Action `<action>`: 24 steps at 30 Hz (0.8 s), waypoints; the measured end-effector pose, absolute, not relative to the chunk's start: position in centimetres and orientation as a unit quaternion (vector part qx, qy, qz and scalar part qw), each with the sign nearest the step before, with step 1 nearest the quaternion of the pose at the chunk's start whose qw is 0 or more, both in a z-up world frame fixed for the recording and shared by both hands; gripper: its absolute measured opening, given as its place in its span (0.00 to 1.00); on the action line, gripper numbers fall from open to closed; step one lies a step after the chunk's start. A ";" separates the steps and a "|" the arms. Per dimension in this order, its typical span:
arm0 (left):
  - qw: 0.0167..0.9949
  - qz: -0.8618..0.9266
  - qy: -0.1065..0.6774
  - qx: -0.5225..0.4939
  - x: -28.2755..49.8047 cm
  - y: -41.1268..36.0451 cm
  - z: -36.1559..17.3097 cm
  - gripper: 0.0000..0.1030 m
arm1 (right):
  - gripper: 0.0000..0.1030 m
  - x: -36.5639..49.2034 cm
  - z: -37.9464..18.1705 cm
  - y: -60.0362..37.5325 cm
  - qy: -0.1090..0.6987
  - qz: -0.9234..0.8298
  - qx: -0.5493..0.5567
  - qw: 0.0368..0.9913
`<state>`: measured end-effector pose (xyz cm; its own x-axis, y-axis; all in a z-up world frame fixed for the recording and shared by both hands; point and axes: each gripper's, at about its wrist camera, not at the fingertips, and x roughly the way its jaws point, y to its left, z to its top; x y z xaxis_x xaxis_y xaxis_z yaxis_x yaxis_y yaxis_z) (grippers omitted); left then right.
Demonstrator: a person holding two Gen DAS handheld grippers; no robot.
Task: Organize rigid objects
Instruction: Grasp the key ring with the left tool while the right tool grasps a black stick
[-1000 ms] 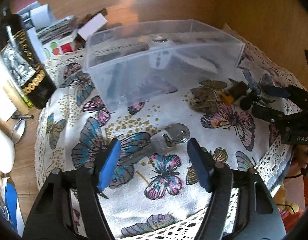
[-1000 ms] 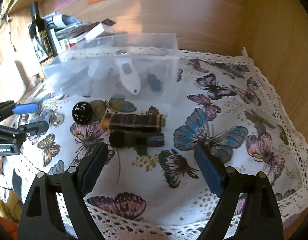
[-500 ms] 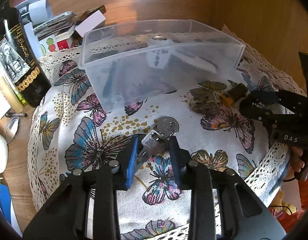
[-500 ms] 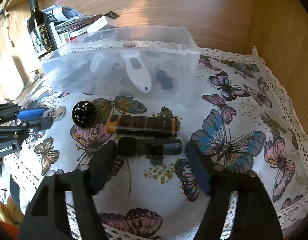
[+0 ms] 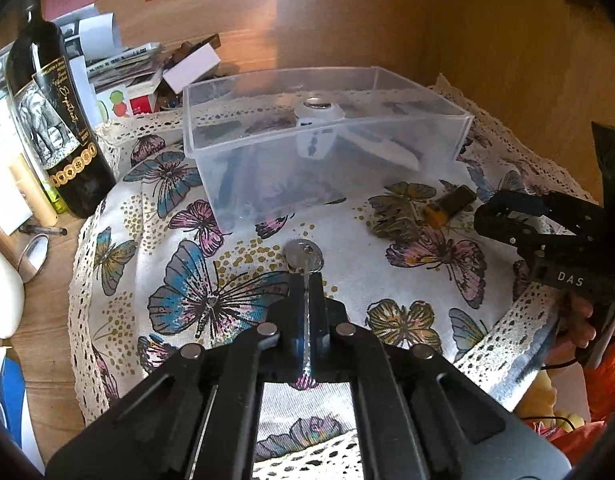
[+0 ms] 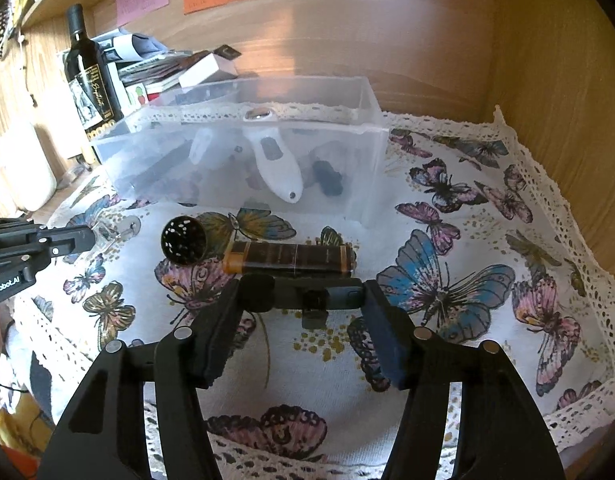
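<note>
My left gripper (image 5: 306, 280) is shut on a silver key (image 5: 305, 257), its round head sticking out ahead over the butterfly cloth (image 5: 235, 248). My right gripper (image 6: 301, 300) is closed on both ends of a black cylindrical device (image 6: 303, 298) that lies on the cloth. Just beyond it lie a brown tube with an orange end (image 6: 289, 259) and a black round perforated cap (image 6: 184, 240). A clear plastic bin (image 5: 319, 136) stands behind, holding a white device (image 6: 277, 168) and dark items. The left gripper shows in the right wrist view (image 6: 89, 236).
A dark wine bottle (image 5: 53, 120) stands left of the bin, with papers and boxes (image 5: 147, 68) behind. Wooden walls (image 6: 547, 80) close the back and right. The cloth's lace edge (image 5: 507, 332) hangs off the table front. A spoon (image 5: 33, 252) lies at left.
My left gripper has closed on the key and lifted a little. My right gripper has moved forward and closed on the ends of the black device.
</note>
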<state>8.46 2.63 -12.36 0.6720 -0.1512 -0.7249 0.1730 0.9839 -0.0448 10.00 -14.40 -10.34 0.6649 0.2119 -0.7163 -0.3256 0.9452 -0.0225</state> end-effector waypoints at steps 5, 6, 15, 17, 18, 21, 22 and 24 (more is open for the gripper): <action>0.903 -0.129 0.407 0.037 7.3 1.3 -12.6 0.02 | 0.55 9.4 -9.7 -14.7 0.372 0.148 -0.070 0.914; 0.904 -0.127 0.405 0.048 6.9 0.9 -12.6 0.02 | 0.55 9.3 -9.6 -14.8 0.370 0.148 -0.069 0.914; 0.914 -0.085 0.395 0.016 7.9 2.7 -12.0 0.32 | 0.55 9.2 -9.6 -15.1 0.370 0.147 -0.061 0.915; 0.911 -0.079 0.405 0.015 9.2 2.7 -12.4 0.43 | 0.55 9.3 -9.7 -15.1 0.372 0.148 -0.059 0.914; 0.910 -0.071 0.408 0.019 9.8 2.6 -12.7 0.50 | 0.55 9.4 -9.8 -15.1 0.373 0.149 -0.057 0.914; 0.906 -0.066 0.416 0.039 11.3 2.0 -13.3 0.52 | 0.55 9.5 -9.9 -15.3 0.375 0.152 -0.053 0.913; 0.904 -0.071 0.420 0.044 11.7 1.7 -13.5 0.52 | 0.55 9.5 -9.9 -15.3 0.375 0.152 -0.054 0.913; 0.897 -0.085 0.430 0.048 12.4 1.4 -13.9 0.52 | 0.55 9.5 -10.0 -15.3 0.377 0.152 -0.056 0.912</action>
<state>12.36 1.37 -13.91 0.6155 -0.1105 -0.7804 0.1938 0.9809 0.0139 9.51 -15.33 -9.97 0.6699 0.2356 -0.7041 -0.3195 0.9475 0.0130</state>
